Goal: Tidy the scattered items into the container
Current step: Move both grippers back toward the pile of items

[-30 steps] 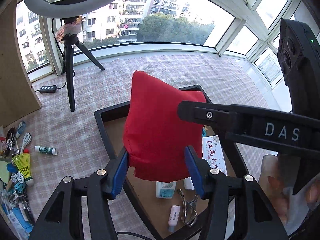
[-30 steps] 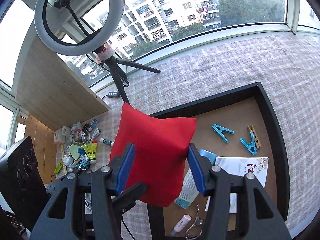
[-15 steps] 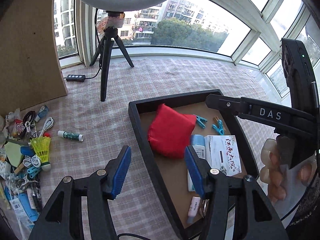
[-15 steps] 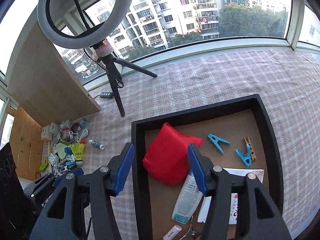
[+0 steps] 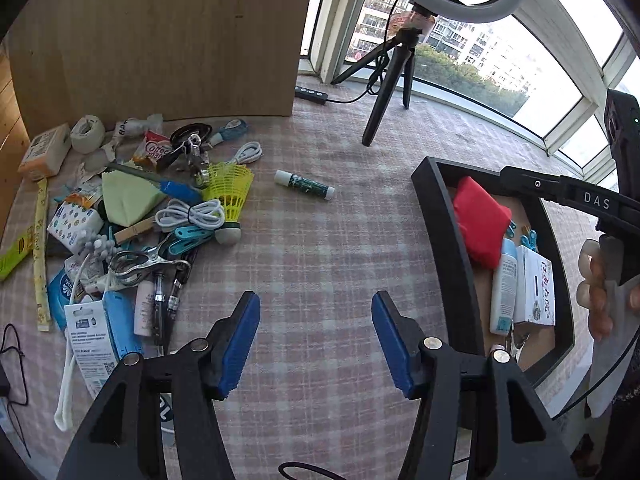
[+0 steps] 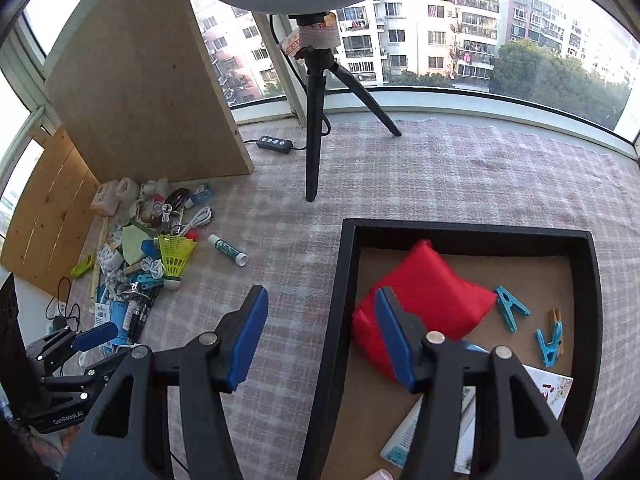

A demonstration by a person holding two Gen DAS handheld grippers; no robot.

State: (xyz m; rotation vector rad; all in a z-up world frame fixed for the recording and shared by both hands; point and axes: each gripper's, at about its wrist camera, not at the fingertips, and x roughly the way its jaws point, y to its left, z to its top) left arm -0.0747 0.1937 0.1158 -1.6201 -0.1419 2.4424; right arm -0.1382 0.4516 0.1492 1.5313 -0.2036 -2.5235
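- Container (image 6: 592, 280): a shallow black tray with a brown floor, rectangular, lying flat on the checked pink cloth (image 5: 320, 264). In the right wrist view its long sides run left to right, and its far rim faces the window.
- Red pouch (image 6: 424, 292): soft, cushion-like fabric, lying in the tray's far left corner with one corner pointing toward the far rim.
- Other tray contents: two blue clothes pegs (image 6: 510, 306) and a wooden one toward the right wall; a white tube (image 5: 503, 288) and a white printed box (image 5: 534, 292) side by side along the near part, their long axes running front to back in the left wrist view.
- Glue stick (image 5: 304, 185): white and dark green, lying alone on the cloth between the tray and the pile, its long axis slanting, white cap toward the pile.
- Scattered pile (image 5: 132, 216): at the cloth's left edge by a wooden board (image 5: 160, 36); it includes a yellow shuttlecock (image 5: 232, 192), coiled white cables, pegs, pens and packets.
- Left gripper (image 5: 316, 340): blue pads well apart and widening, nothing between them, hanging over bare cloth between pile and tray.
- Right gripper (image 6: 320, 336): pads well apart, empty, straddling the tray's left wall from above.
- Ring light on a tripod (image 6: 316, 120): stands beyond the tray, near the window.
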